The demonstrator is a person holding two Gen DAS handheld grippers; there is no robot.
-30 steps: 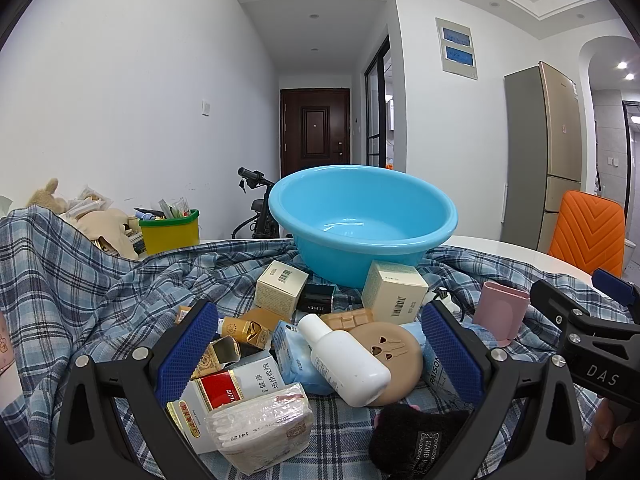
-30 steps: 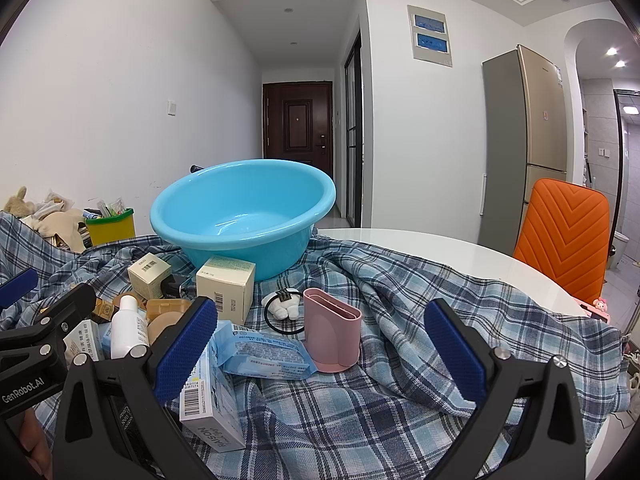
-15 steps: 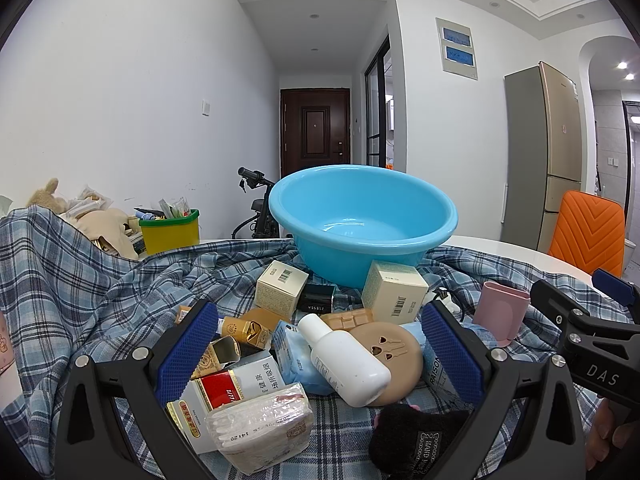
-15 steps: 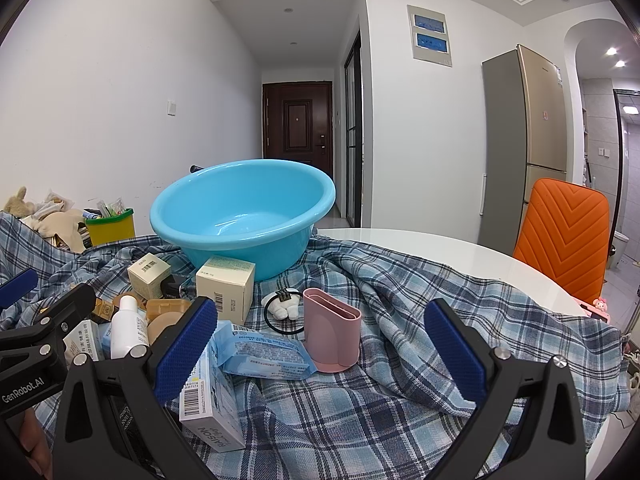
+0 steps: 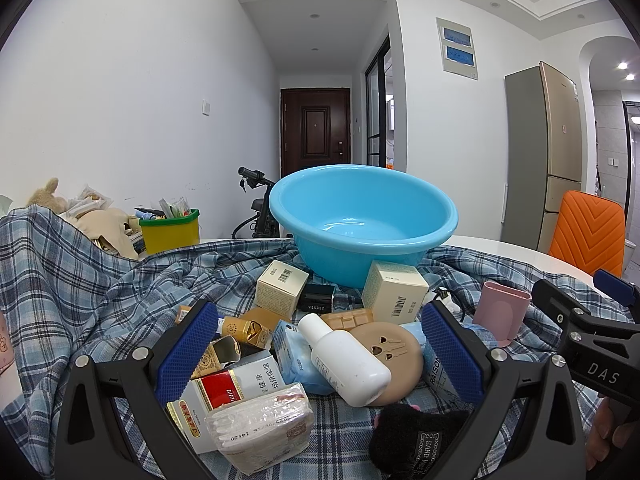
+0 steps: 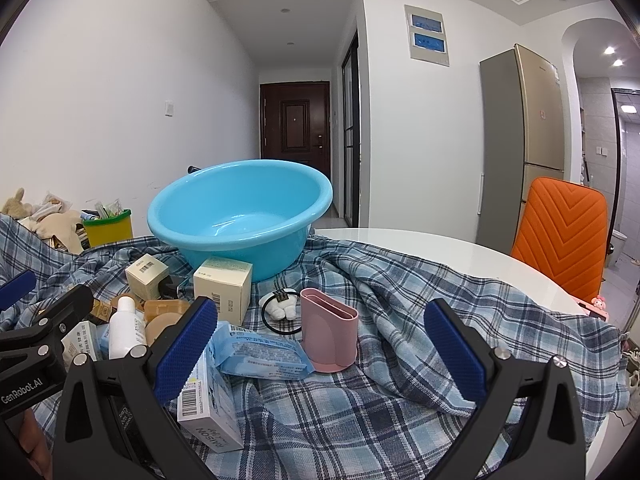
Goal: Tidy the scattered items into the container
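- A blue plaid cloth point(image 6: 400, 280) is spread in folds over a white table point(image 6: 440, 248), and all the loose items are carried on it.
- A light blue basin point(image 5: 362, 216) is set at the far side of the cloth; its visible inside is seen bare.
- The left gripper point(image 5: 320, 344) is held low over a dense pile, its jaws spread wide with nothing clamped between them.
- The right gripper point(image 6: 320, 344) is likewise held with jaws wide apart and nothing gripped.
- Two cream boxes point(image 5: 394, 292) are placed just in front of the basin.
- A pink holder point(image 6: 329, 330) is stood upright on the cloth, framed between the right gripper's fingers but untouched.
- A blue wipes packet point(image 6: 260, 354) is laid just beside the holder.
- A white bottle point(image 5: 344, 354) is seen lying on its side across a tan round case point(image 5: 390, 356).
- A black hair tie point(image 6: 280, 312) with a white charm is found behind the holder.
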